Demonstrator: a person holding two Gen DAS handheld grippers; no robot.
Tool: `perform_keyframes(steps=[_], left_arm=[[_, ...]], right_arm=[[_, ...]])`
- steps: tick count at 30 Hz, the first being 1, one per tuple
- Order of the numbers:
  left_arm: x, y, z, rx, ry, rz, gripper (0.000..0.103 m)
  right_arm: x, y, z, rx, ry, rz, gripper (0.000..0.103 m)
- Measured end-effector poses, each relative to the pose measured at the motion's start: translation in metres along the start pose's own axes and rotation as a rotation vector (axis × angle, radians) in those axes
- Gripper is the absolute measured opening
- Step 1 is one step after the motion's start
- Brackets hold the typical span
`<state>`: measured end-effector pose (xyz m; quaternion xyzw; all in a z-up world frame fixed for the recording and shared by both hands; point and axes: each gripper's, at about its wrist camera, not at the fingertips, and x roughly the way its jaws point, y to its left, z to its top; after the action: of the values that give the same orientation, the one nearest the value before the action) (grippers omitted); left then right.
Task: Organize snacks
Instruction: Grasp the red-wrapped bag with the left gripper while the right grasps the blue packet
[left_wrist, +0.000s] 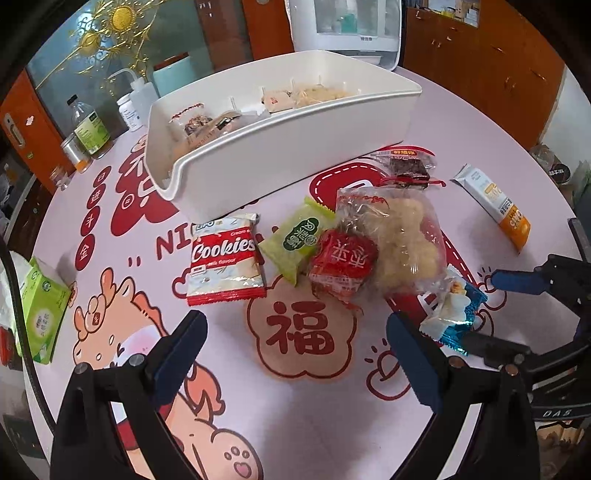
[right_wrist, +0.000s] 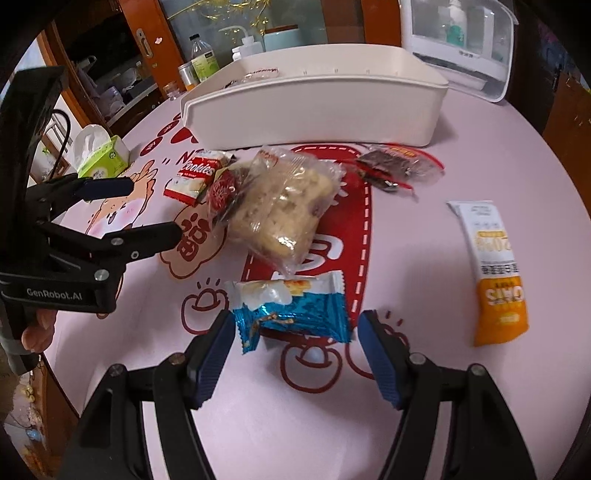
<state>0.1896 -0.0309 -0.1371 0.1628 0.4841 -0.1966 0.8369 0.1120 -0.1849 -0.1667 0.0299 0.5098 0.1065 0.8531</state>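
The red and white snack pack said "Cookies" in big white letters. The tablecloth had a big red sign, 福, inside a flower shape. The red packet had white Chinese signs on it. The black tool on the left said "GenRobot.AI" on its side. The orange and white bar said "OATS", upside down.

Orange-brown wooden cabinets and a glass-fronted door ring the room.
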Motion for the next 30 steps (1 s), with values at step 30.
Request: perform_keyframes(steps=[30], left_arm=[[0.045,-0.008,0.029,0.009,0.021,-0.137,0.074]], right_arm=[[0.003,-0.027,-0.008,0.125,-0.020,0.036,0.051]])
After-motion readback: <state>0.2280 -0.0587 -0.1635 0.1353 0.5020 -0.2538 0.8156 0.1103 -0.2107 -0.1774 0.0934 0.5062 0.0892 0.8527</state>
